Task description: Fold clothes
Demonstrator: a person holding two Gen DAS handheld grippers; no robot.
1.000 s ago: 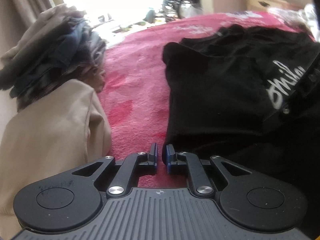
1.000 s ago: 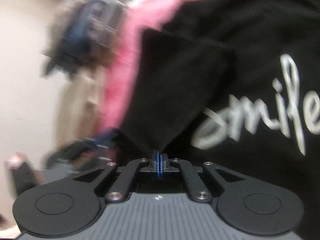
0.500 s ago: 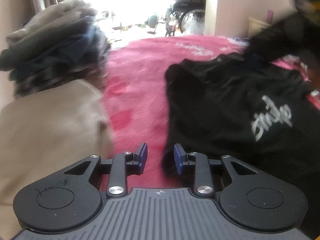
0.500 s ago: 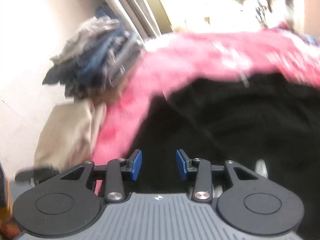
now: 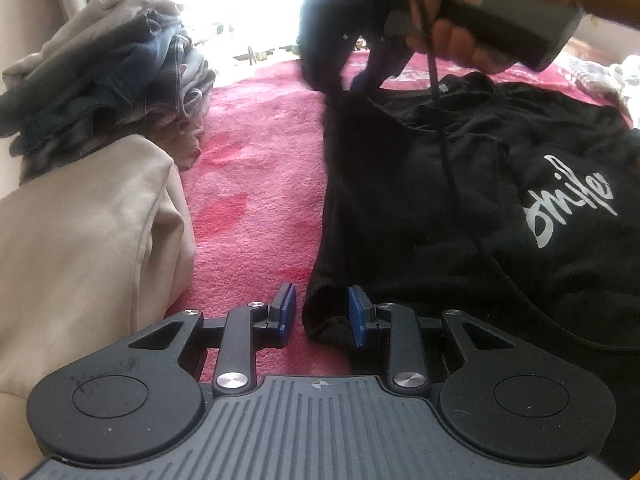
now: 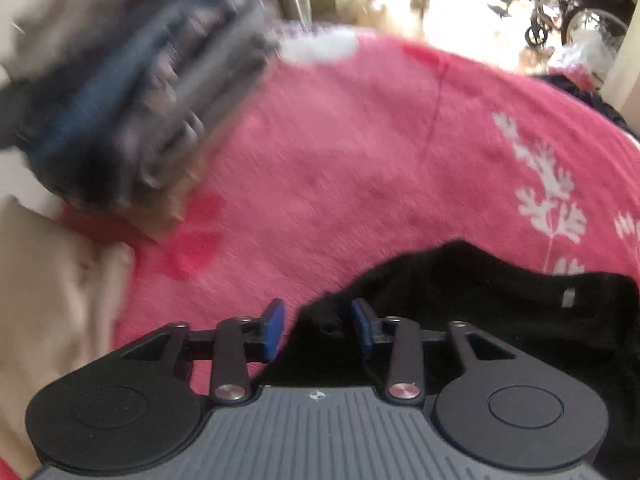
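Note:
A black hoodie (image 5: 452,200) with white script lettering lies on the pink blanket (image 5: 256,184). My left gripper (image 5: 322,314) is open, its blue pads on either side of the hoodie's near left corner. My right gripper (image 6: 318,330) is open at the hoodie's far left corner (image 6: 480,292), with black cloth between the pads. In the left wrist view the right gripper shows held in a hand (image 5: 460,36) above the hoodie's far edge.
A beige garment (image 5: 80,248) lies at the near left, and behind it stands a stack of folded clothes (image 5: 104,76), blurred in the right wrist view (image 6: 132,108). Bare pink blanket (image 6: 360,152) runs between the stack and the hoodie. A bright window lies beyond.
Both grippers have opened from shut. The right gripper has let go of the hoodie cloth and moved to its far left corner. The left gripper now straddles the near corner.

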